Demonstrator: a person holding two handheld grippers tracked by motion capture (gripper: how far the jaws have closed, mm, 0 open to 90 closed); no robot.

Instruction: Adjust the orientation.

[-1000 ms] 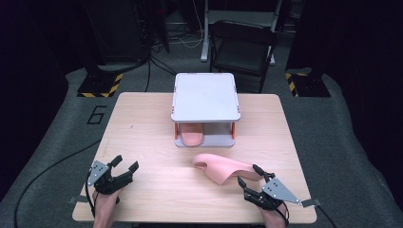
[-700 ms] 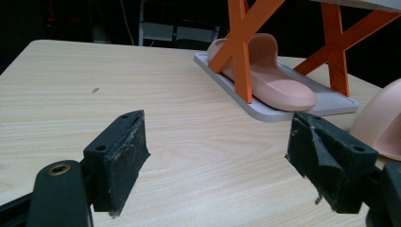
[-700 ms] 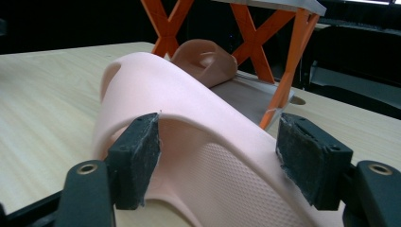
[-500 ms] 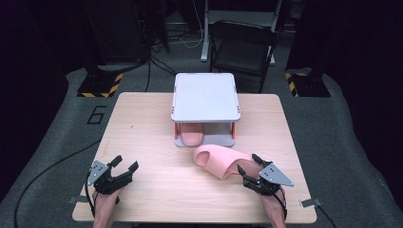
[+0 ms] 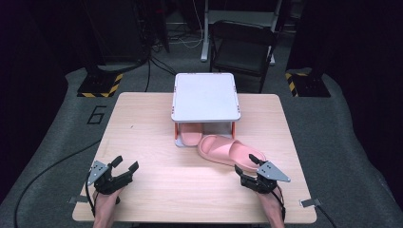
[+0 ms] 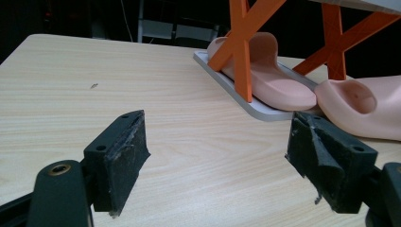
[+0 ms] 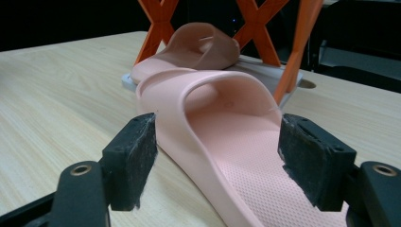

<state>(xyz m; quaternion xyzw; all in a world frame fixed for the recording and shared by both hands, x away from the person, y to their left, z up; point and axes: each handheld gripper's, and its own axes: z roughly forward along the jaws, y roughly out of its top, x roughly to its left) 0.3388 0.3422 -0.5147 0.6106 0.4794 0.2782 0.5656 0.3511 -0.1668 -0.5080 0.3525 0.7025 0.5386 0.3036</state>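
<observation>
bare table (image 5: 142,137) left and front, rack (image 5: 205,95) blocking centre back, loose slipper (image 5: 228,151) beside it

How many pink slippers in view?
2. One pink foam slipper lies on the bottom tray under the white-topped orange rack; the second pink foam slipper lies on the wooden table between the right gripper's jaws.

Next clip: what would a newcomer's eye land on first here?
Most striking is the pink foam slide sandal lying slantwise on the wooden table, its heel between the open jaws of the right gripper, its toe at the white-topped, orange-legged rack. A matching pink sandal sits on the rack's lower shelf. The left gripper hangs open near the front left corner.
</observation>
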